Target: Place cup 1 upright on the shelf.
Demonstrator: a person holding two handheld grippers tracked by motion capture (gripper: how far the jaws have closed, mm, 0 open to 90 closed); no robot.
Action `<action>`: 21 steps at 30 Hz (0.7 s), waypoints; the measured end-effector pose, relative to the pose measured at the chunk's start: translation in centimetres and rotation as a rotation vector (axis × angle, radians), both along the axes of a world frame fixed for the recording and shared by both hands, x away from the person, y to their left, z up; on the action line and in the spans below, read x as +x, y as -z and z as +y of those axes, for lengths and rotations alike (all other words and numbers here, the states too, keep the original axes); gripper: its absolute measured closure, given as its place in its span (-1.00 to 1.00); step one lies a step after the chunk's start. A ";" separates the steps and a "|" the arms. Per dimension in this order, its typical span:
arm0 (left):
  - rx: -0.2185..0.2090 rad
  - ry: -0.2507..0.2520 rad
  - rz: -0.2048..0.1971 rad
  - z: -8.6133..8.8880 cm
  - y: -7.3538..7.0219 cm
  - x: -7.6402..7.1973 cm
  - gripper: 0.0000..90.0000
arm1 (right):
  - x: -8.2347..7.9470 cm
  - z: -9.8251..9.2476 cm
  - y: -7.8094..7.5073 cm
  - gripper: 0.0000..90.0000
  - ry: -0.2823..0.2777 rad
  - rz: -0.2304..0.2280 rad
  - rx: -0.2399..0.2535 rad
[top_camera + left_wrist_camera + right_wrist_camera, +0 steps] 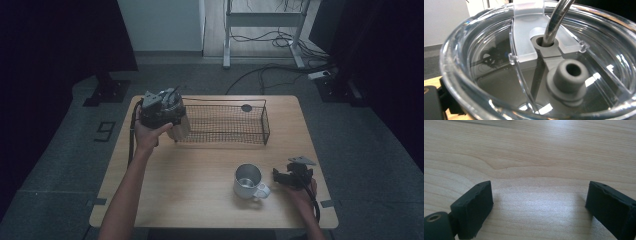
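Gripping the lidded tumbler (179, 127) beside the wire basket (227, 125), the left gripper (161, 111) needs it kept upright, while the right gripper (539, 202) rests wide open near the mug (248, 181).

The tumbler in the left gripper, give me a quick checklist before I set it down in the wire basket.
1. Tumbler held in the left gripper: ok, carried at the basket's left end.
2. Clear lid seated, metal straw through its hole: ok in the left gripper view.
3. Wire basket has free room inside: ok, only a dark round spot near its back rail.
4. Tumbler already over the basket rim: cannot tell from the high view.
5. Right gripper out of the way: ok, open, low over the table right of the metal mug.
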State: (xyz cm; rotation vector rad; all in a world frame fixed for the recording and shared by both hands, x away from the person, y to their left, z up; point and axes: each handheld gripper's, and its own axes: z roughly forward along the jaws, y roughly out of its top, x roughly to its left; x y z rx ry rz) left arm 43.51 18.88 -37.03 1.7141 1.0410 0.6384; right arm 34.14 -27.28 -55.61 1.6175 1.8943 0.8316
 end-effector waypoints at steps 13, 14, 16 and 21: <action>-0.015 0.007 0.003 -0.6 0.0 1.2 -0.91 | 0.0 0.0 0.0 -0.83 0.000 -0.001 0.000; -0.017 0.007 0.005 -0.6 0.0 1.3 -0.91 | 0.0 0.0 0.0 -0.83 0.000 -0.001 0.000; -0.022 0.009 0.010 -0.6 0.0 1.5 -0.91 | 0.0 0.0 0.0 -0.83 0.000 -0.001 0.000; -0.018 0.004 0.016 -0.7 -0.1 2.0 -0.91 | 0.0 0.0 0.0 -0.83 0.001 0.000 0.001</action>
